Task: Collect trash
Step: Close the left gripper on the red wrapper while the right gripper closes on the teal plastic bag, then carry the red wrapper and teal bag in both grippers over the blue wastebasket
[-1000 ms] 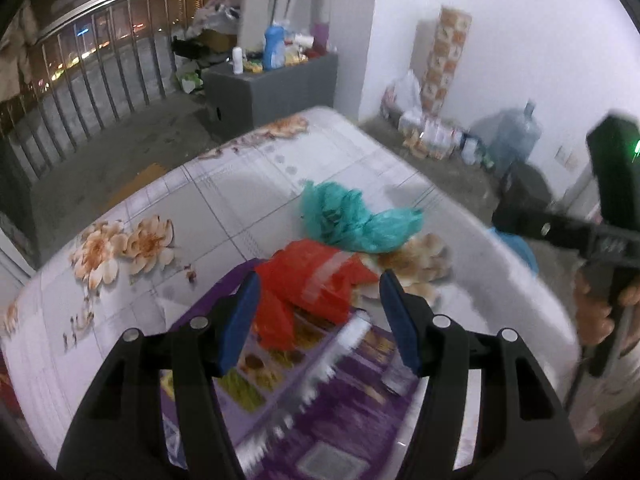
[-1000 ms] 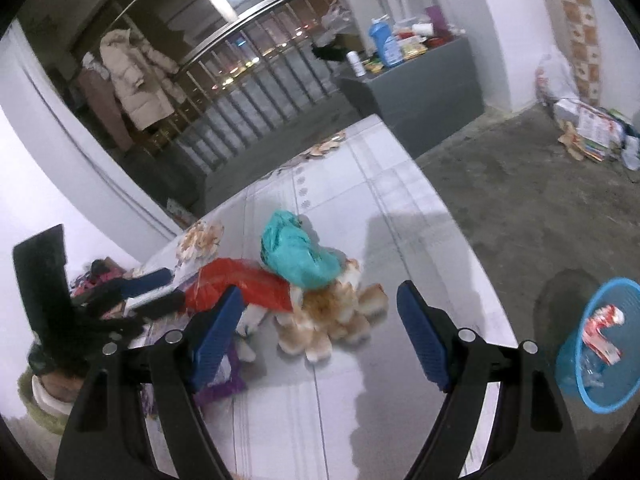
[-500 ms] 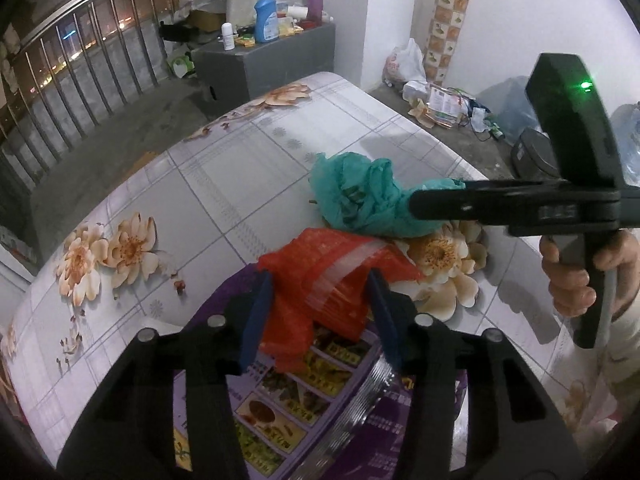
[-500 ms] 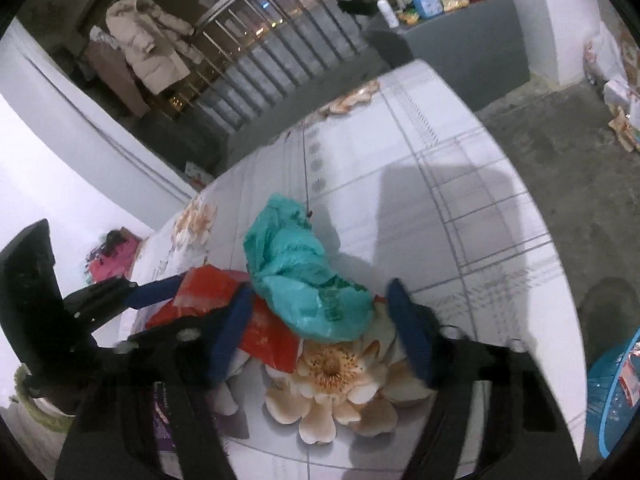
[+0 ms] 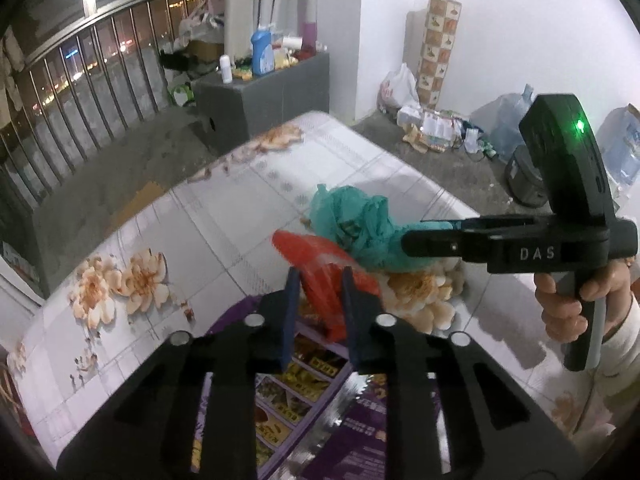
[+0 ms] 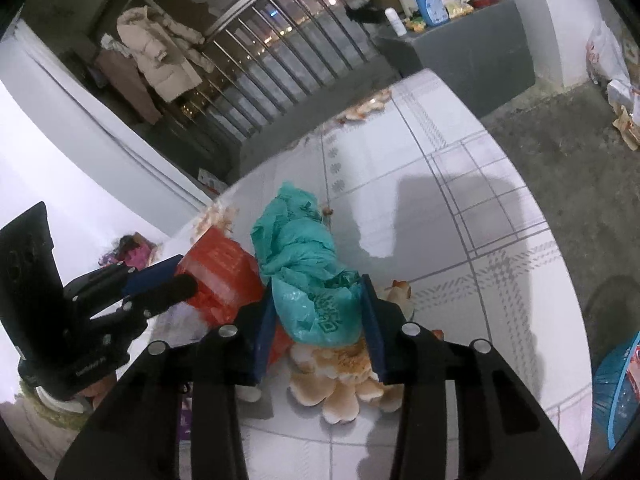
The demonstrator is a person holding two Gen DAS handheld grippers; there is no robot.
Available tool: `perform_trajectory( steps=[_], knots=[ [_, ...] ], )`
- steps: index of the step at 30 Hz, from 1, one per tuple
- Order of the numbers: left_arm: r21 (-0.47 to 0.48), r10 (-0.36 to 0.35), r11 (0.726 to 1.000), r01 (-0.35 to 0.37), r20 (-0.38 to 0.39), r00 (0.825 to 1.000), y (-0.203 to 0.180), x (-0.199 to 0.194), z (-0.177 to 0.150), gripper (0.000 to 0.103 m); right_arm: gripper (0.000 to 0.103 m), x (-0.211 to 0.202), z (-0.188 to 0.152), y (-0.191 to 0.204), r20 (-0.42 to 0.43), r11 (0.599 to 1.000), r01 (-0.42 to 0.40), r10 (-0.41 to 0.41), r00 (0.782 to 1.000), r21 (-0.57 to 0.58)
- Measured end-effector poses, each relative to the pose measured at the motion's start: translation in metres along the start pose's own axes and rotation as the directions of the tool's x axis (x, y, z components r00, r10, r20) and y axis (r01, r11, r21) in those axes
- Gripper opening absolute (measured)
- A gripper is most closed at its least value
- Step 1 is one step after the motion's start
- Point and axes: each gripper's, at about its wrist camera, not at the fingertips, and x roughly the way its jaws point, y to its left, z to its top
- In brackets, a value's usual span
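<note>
Red plastic wrapper (image 5: 320,268) lies crumpled on the floral tabletop (image 5: 224,236), over a purple packet (image 5: 304,408). Left claw (image 5: 318,292) is closing on it, pads pressing its sides. Touching it, the teal plastic bag (image 6: 308,272) sits between the closing pads of the right claw (image 6: 318,312), evidently gripped for lifting. Blue basket (image 6: 612,396) on floor holds a wrapper, likely the drop point.

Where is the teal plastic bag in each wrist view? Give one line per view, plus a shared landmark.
Left wrist: teal plastic bag right of centre, behind the red bag.
Right wrist: centre, between the closing right claw's fingers.
Shared landmark: blue bottle on the grey cabinet.
</note>
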Motion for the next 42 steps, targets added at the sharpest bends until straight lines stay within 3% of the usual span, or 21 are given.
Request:
perform_trajectory(
  steps=[6, 17, 26, 36, 42],
  knots=[
    [0.022, -0.020, 1.000, 0.018, 0.080, 0.997, -0.014, -0.030, 0.011, 0.007, 0.038, -0.034, -0.007, 0.009, 0.070, 1.000, -0.011, 0.010, 0.997, 0.014],
    [0.102, -0.075, 0.993, 0.058, 0.163, 0.984, -0.068, -0.072, 0.025, 0.006, 0.037, -0.106, -0.035, -0.003, 0.197, 0.995, 0.001, -0.022, 0.980, 0.105],
    [0.244, -0.215, 0.955, 0.169, 0.175, 0.961, -0.154, -0.074, 0.045, 0.006, 0.037, -0.193, -0.080, -0.054, 0.340, 0.957, 0.030, -0.131, 0.931, 0.287],
    [0.384, -0.350, 0.876, 0.292, 0.090, 0.932, -0.275, -0.039, 0.059, 0.006, 0.037, -0.275, -0.141, -0.134, 0.400, 0.855, 0.073, -0.314, 0.861, 0.514],
    [0.443, -0.395, 0.821, 0.361, -0.016, 0.919, -0.351, 0.008, 0.060, 0.006, 0.037, -0.303, -0.185, -0.194, 0.349, 0.740, 0.120, -0.445, 0.824, 0.662]
  ],
)
